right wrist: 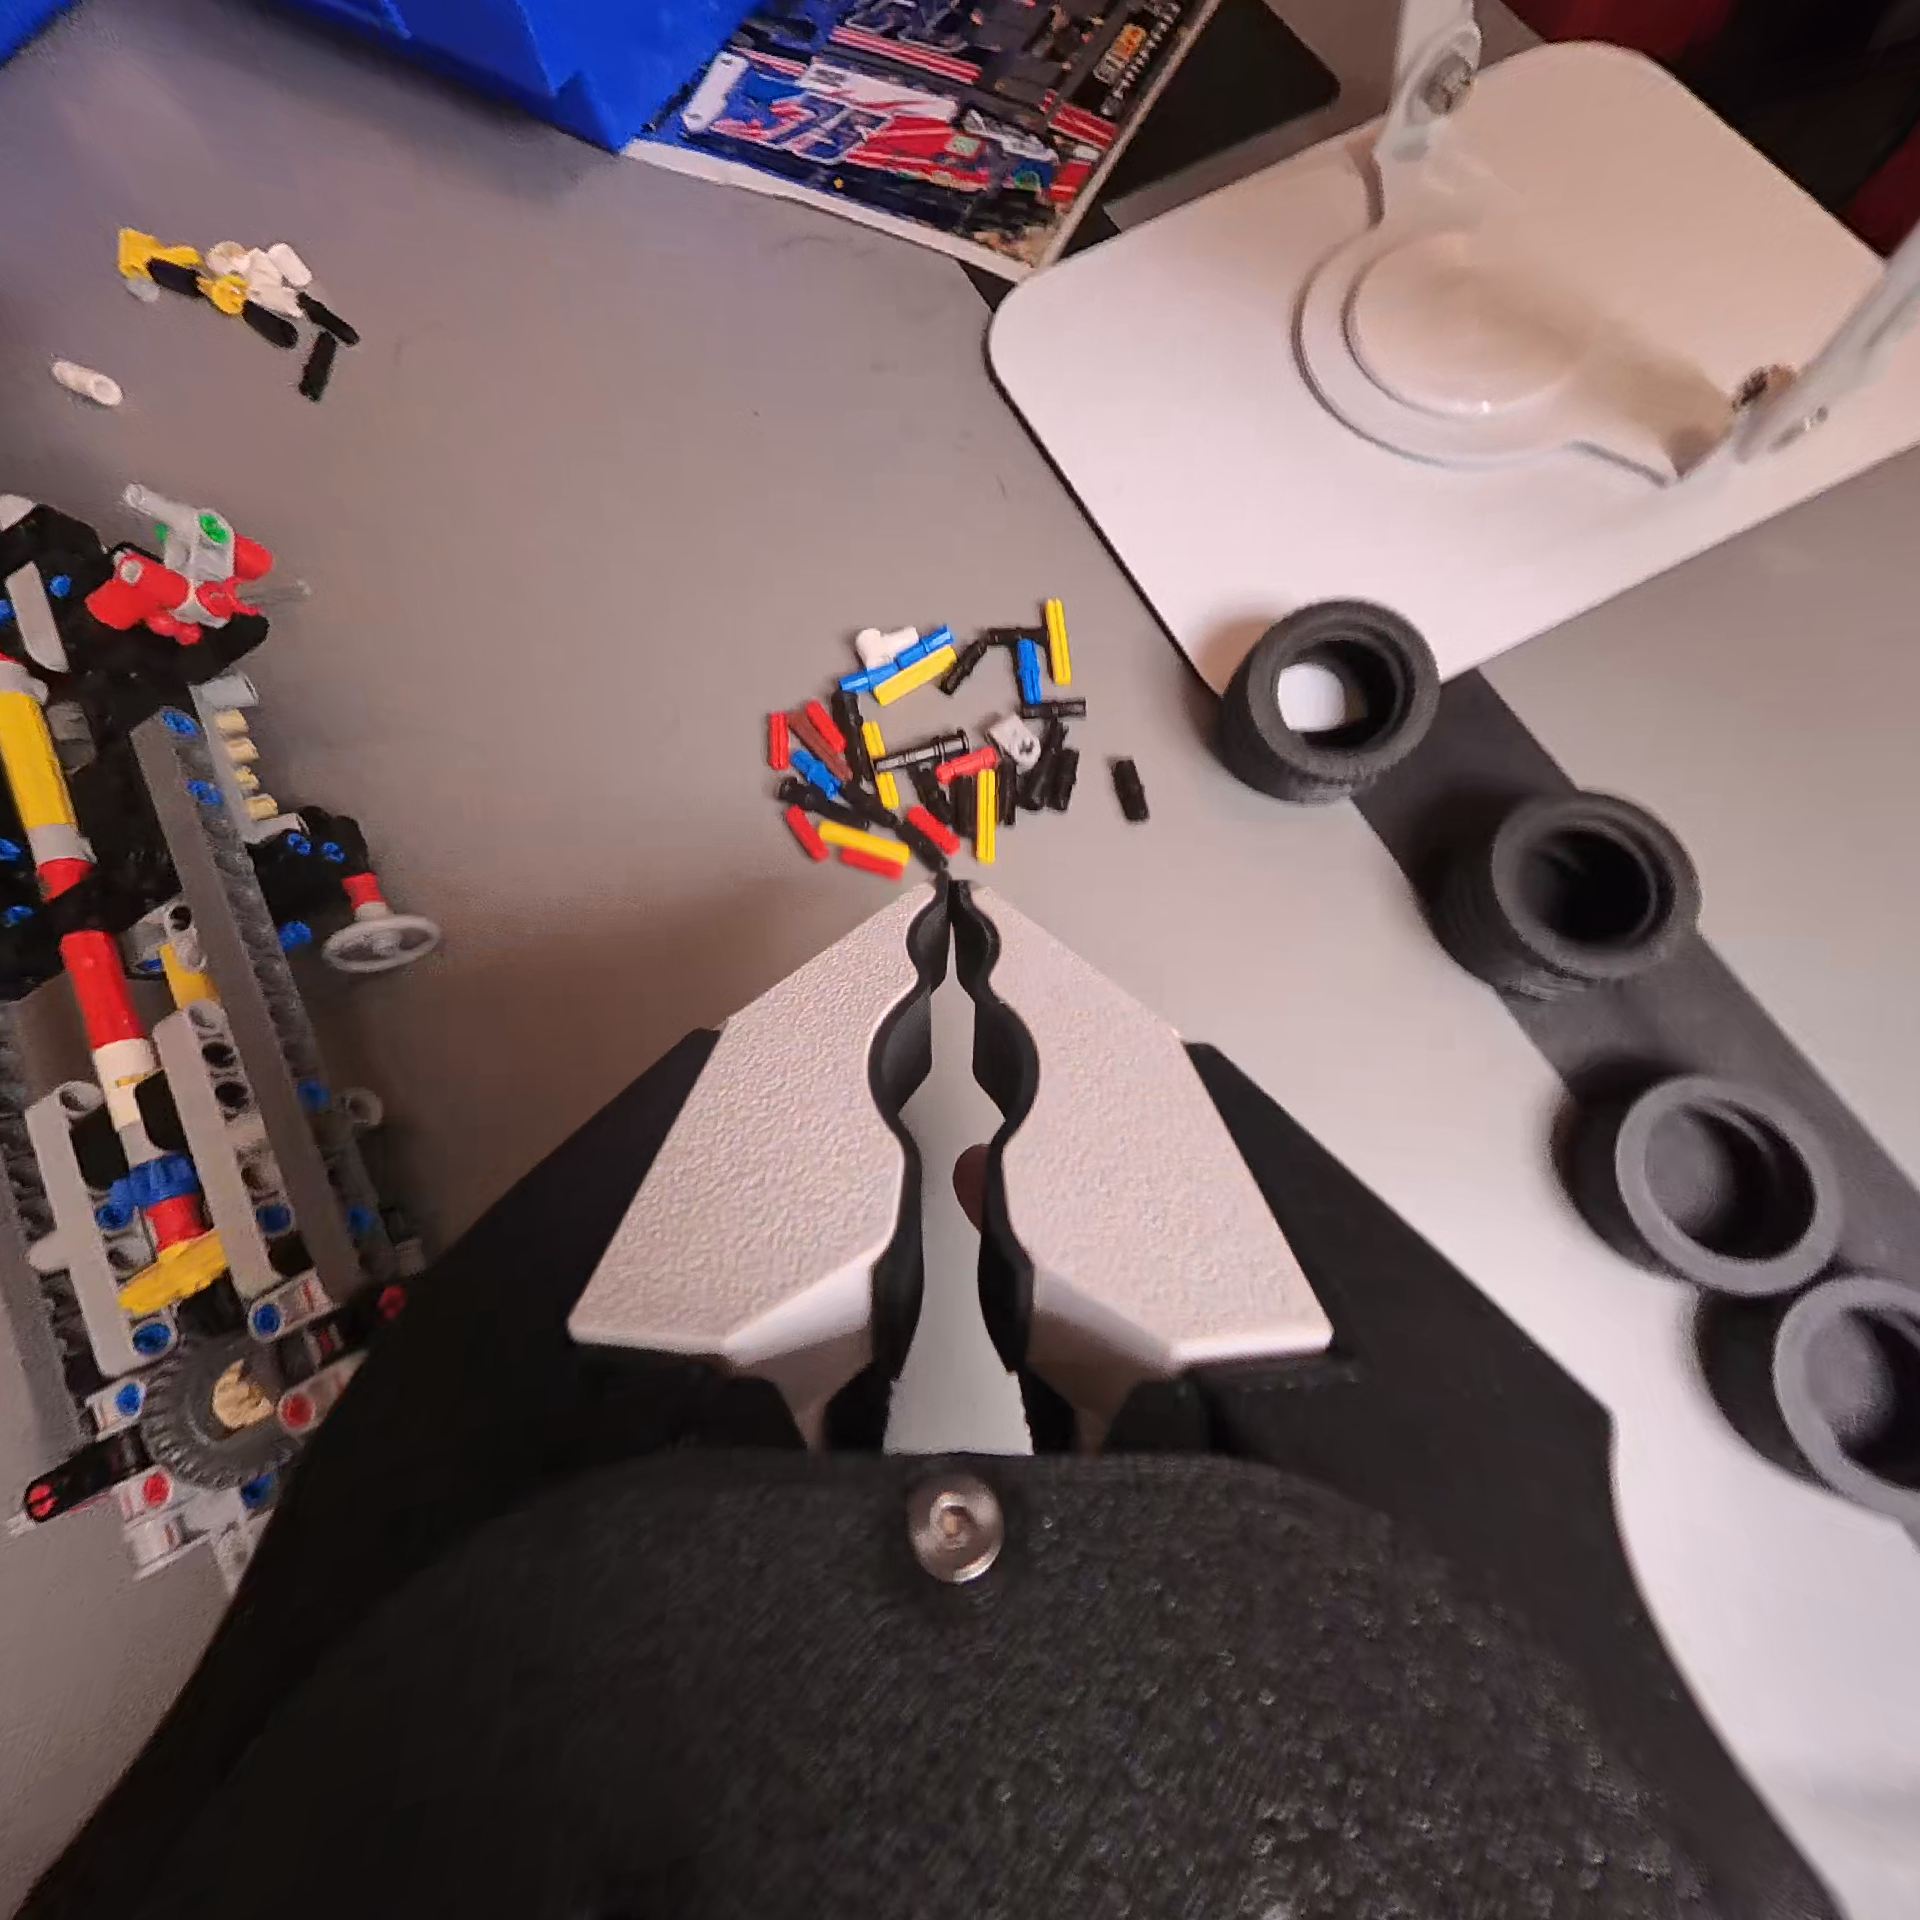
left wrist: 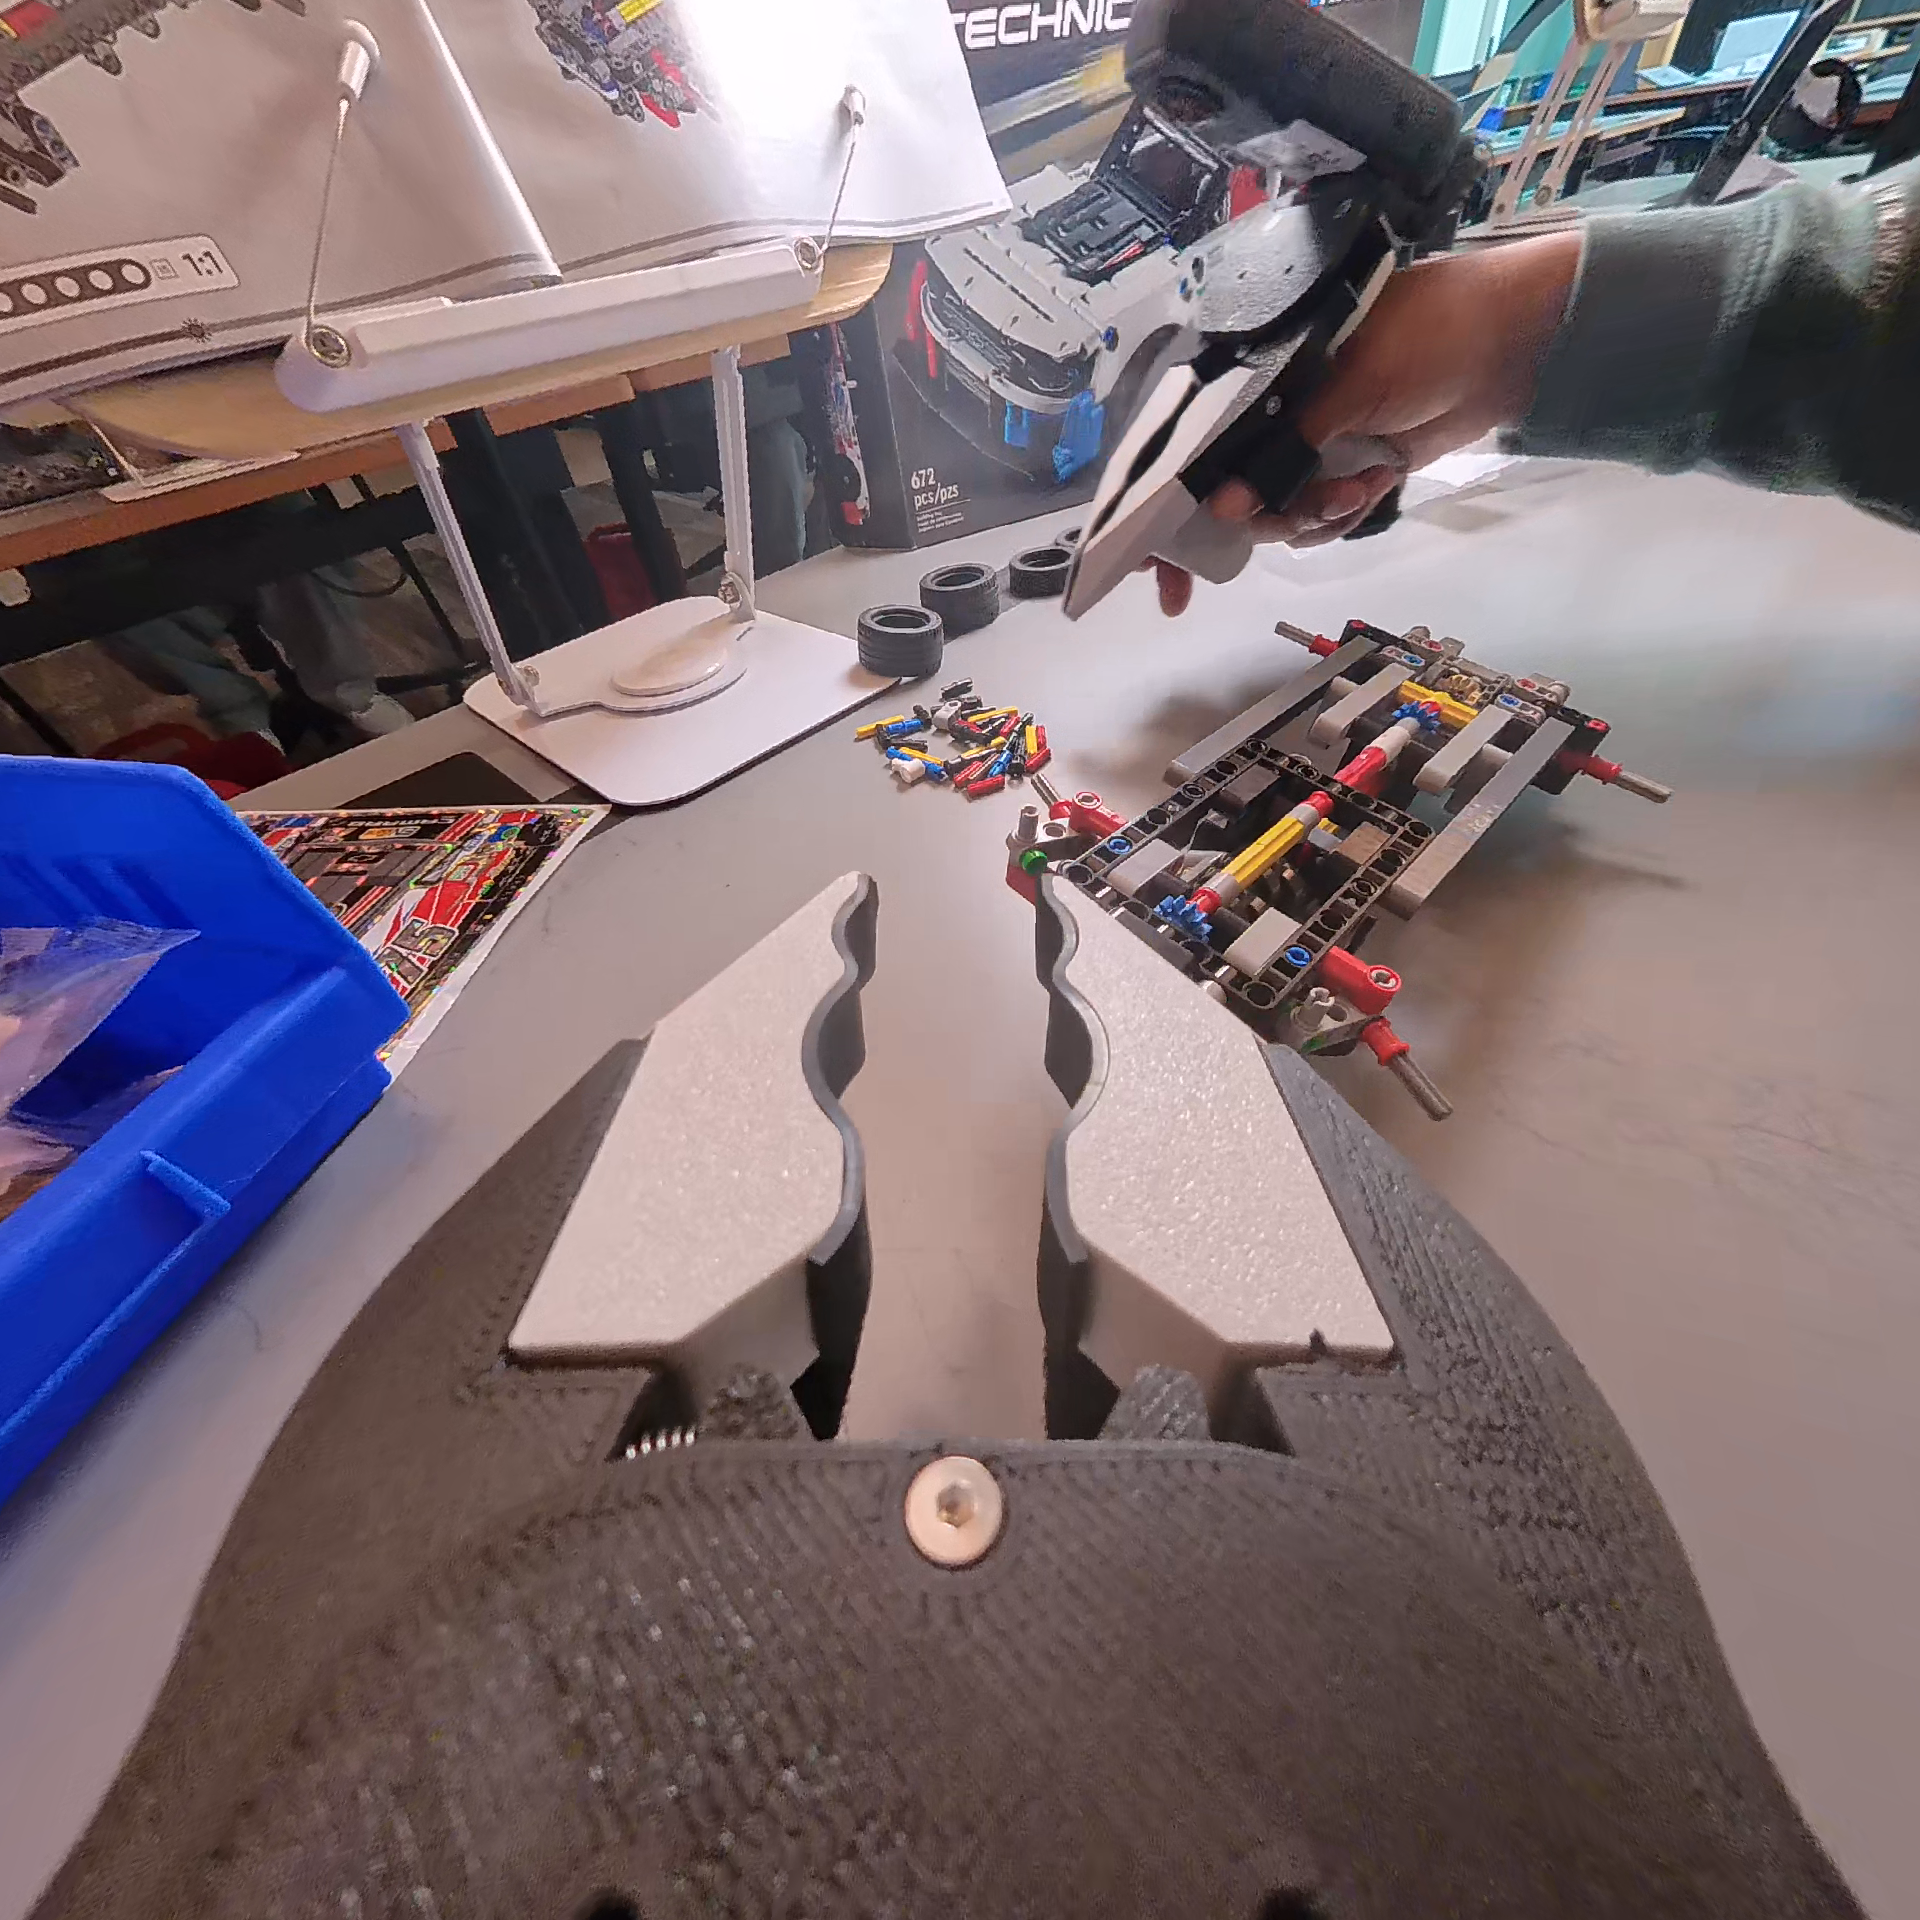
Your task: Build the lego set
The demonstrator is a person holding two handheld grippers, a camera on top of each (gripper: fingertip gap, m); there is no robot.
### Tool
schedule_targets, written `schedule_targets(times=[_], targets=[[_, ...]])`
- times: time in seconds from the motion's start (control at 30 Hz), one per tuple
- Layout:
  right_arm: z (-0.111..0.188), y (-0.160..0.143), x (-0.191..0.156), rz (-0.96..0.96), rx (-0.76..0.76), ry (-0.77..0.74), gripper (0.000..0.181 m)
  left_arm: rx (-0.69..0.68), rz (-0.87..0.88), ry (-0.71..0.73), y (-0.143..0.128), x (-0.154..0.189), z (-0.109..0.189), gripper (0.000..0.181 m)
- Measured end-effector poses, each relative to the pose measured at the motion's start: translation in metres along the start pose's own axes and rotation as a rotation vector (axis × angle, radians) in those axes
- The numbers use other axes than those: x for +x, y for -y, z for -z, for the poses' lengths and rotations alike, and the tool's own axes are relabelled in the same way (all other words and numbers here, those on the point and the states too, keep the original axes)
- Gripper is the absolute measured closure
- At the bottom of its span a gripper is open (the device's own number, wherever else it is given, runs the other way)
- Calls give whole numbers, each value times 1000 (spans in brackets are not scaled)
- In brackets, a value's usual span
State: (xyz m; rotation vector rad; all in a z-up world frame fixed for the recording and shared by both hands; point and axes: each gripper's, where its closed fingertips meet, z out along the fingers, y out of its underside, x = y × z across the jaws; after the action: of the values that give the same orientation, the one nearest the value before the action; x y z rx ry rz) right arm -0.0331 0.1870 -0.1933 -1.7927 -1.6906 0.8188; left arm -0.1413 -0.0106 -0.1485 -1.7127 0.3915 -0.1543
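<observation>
We log: chassis (left wrist: pixel 1340 821) lying flat, long axis running away rightward; left gripper (left wrist: pixel 951 904) spread; right gripper (right wrist: pixel 954 891) pressed together above pins (right wrist: pixel 935 748).

**Open table at lower right, clutter elsewhere**

In the left wrist view, bare table (left wrist: pixel 1558 1195) is seen at lower right. Passage is blocked by the chassis (left wrist: pixel 1340 831) at centre right, the blue bin (left wrist: pixel 177 1039) at left, and the stand base (left wrist: pixel 675 717) above centre.

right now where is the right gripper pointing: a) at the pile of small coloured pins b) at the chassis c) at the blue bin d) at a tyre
a: in the right wrist view the right gripper, jaws together, has its tips at the near edge of the pile of small pins.
</observation>
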Motion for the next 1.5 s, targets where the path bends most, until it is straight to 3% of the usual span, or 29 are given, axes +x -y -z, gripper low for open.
schedule_targets(times=[0.33,0.73,1.2,1.37,1.5], targets=[[39,-64,-21,-116,-89,-29,181,-12,-15,5,-3,1,-1,152],[40,-85,-34,-237,-106,38,181,-21,-28,13,-5,1,-1,152],[67,-83,-22,-345,2,86,172,-26,-30,0,-6,3,-2,152],[63,-72,-9,-190,41,-20,179,-29,-29,-7,-6,5,-4,152],[35,-44,-9,12,20,-87,181,-41,-34,-12,-9,6,-5,152]])
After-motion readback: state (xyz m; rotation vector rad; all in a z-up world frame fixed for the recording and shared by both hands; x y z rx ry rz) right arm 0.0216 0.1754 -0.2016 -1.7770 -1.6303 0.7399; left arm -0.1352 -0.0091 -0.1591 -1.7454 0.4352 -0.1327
